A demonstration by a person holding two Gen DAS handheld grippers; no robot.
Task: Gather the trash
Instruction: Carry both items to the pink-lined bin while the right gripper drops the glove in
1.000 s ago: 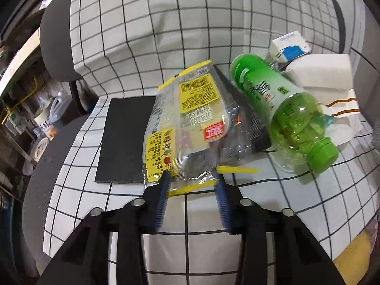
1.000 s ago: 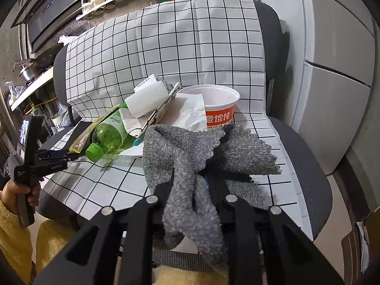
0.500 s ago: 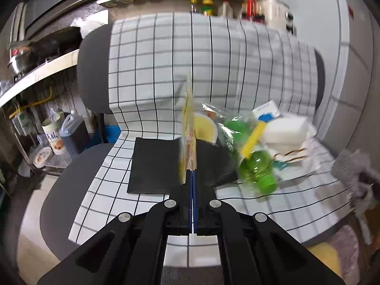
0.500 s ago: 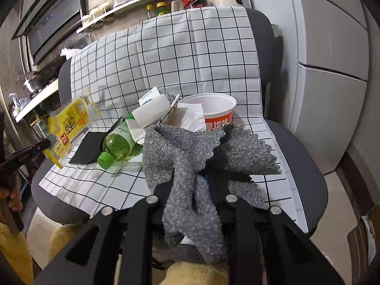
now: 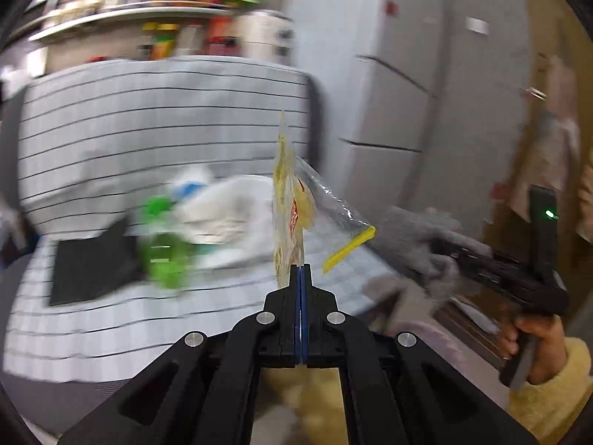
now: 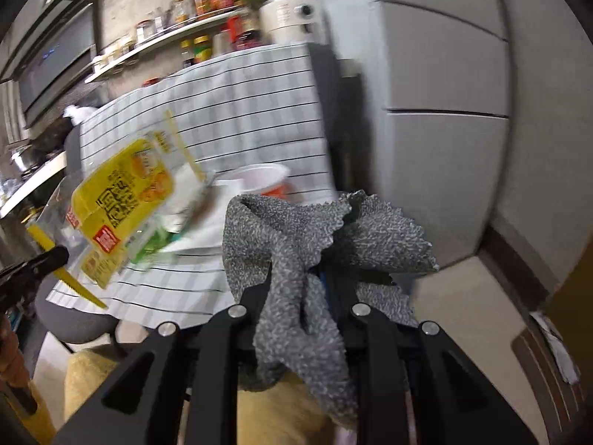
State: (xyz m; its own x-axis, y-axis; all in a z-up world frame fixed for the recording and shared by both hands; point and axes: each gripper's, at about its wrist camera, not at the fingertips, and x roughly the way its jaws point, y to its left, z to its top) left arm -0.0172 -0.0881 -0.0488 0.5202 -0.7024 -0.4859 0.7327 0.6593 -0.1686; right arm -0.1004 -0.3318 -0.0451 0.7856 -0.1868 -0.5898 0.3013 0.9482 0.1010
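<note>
The yellow snack wrapper (image 5: 287,200) is off the seat and in the air, pinched at its lower edge by the left gripper (image 5: 301,270), whose 2 blue-padded fingers are pressed flat together on it. Seen from the left wrist it stands edge-on, with a clear plastic flap and a yellow zip strip (image 5: 348,250) trailing to the right. From the right wrist its printed yellow face (image 6: 122,200) shows broadside, above and in front of the chair's left part, with the left gripper's black tip (image 6: 48,257) at its lower corner.

The right gripper (image 6: 326,278) is clamped on a grey knitted cloth (image 6: 315,244), which bunches over both fingers and hangs down in front of them; in the left view that cloth (image 5: 422,237) sits just right of the chair.

The chair (image 5: 148,137) is draped in white fabric with a black grid over seat and back. On the seat, blurred, lie a green bottle (image 5: 165,256), a flat black pad (image 5: 92,263) to its left, and white paper and packaging (image 5: 229,215) behind it. A red-and-white noodle cup (image 6: 265,181) sits on the seat's right part.

Behind the chair a wall shelf (image 6: 166,42) carries jars and sauce bottles. To the chair's right stands a grey fridge (image 6: 444,111), with pale floor below it.
</note>
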